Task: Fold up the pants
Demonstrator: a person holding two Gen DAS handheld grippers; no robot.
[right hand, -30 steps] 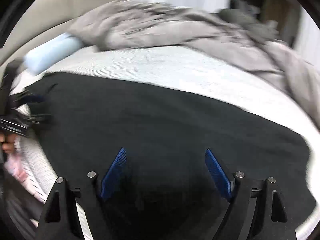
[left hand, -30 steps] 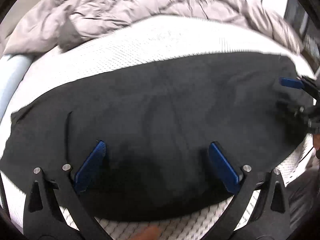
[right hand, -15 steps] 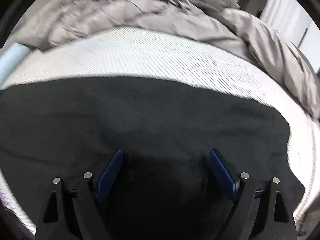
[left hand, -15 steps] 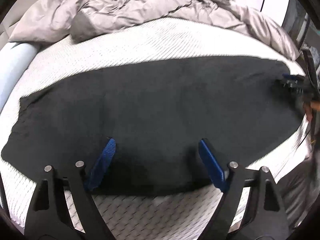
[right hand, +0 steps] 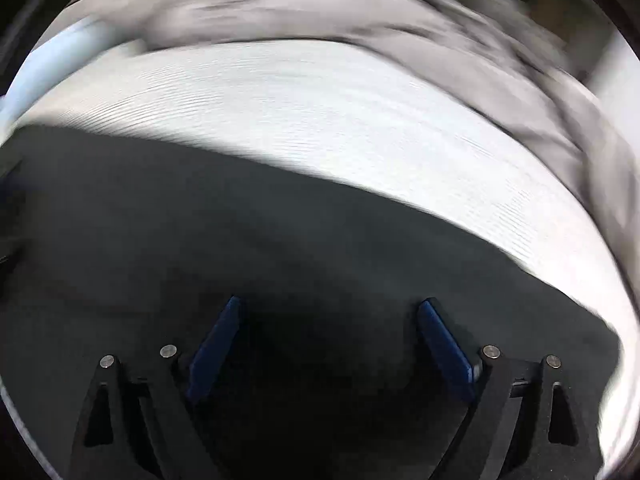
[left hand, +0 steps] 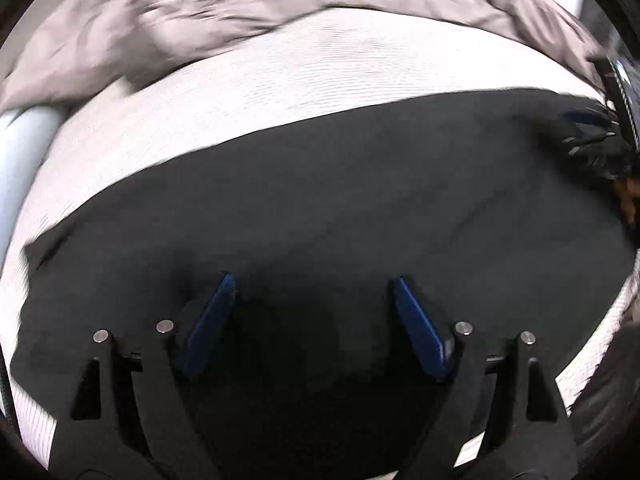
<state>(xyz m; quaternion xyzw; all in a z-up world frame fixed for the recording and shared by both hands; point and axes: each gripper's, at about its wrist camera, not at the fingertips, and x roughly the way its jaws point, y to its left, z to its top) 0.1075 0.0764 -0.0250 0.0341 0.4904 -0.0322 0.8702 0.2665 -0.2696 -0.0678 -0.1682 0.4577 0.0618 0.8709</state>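
Lying flat, black pants (left hand: 340, 208) spread beneath both parted grippers.

The left hand-held gripper (left hand: 312, 312) is built from two matte black angular arms, each pierced by a triangular cut-out and fastened with two round silver screw heads, and each finger is faced with a flat, ribbed blue pad (left hand: 210, 324). The right hand-held gripper (right hand: 330, 340) is made to the same pattern, with black arms, silver screws and blue pads (right hand: 444, 350).
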